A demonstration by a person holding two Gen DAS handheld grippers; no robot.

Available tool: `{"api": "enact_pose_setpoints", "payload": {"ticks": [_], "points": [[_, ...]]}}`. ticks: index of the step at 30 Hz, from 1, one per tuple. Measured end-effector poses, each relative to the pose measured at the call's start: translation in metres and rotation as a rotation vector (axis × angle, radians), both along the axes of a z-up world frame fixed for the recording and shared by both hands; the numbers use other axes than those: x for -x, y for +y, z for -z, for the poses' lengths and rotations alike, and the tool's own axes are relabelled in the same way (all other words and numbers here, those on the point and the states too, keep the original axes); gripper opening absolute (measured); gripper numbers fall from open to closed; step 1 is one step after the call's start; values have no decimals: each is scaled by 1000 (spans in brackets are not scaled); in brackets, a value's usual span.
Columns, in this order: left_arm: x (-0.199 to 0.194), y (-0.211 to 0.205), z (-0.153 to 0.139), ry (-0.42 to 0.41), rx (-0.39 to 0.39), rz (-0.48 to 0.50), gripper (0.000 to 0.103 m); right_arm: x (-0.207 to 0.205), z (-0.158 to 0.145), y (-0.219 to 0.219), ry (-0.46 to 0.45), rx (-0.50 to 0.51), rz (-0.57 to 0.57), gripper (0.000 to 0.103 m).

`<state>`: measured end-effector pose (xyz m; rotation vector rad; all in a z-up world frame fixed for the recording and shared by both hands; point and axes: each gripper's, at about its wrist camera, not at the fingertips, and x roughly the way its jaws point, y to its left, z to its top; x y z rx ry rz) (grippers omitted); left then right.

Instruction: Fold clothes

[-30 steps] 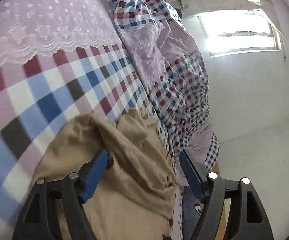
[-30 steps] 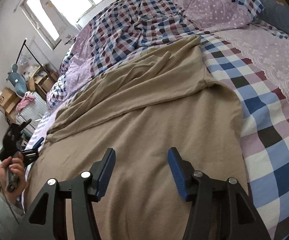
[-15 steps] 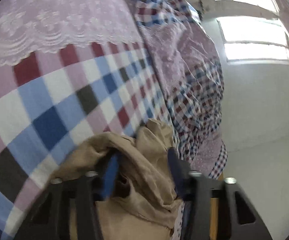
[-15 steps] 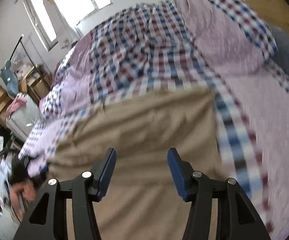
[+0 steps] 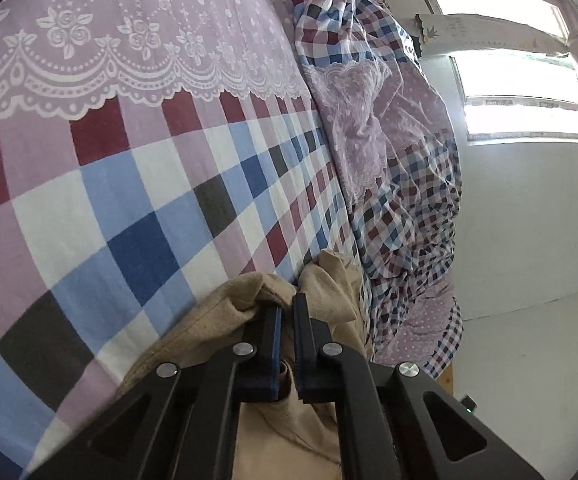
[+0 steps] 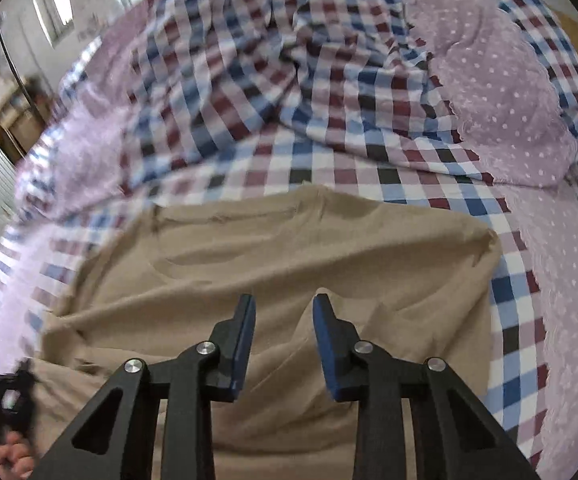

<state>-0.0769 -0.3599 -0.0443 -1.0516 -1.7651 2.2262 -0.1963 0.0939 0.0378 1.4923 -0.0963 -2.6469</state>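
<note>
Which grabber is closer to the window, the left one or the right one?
Probably the left. The left gripper, shut on the tan garment at the bed's edge, has the window big and close on its right. The right gripper, open over the garment, sees it small, far left.

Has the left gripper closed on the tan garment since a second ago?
Yes. The left gripper was open astride the tan garment; its jaws now pinch a bunched fold near the checked bedsheet edge.
</note>
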Motion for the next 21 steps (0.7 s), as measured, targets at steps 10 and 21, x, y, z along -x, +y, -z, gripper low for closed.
{"api": "enact_pose_setpoints", "payload": {"ticks": [10, 21], "points": [[-2, -1, -1, 0, -2, 2, 3, 13, 26, 2, -32, -113, 40, 2], [-10, -2, -1, 12, -14, -44, 3, -58, -140, -13, 444, 181, -158, 2]]}}
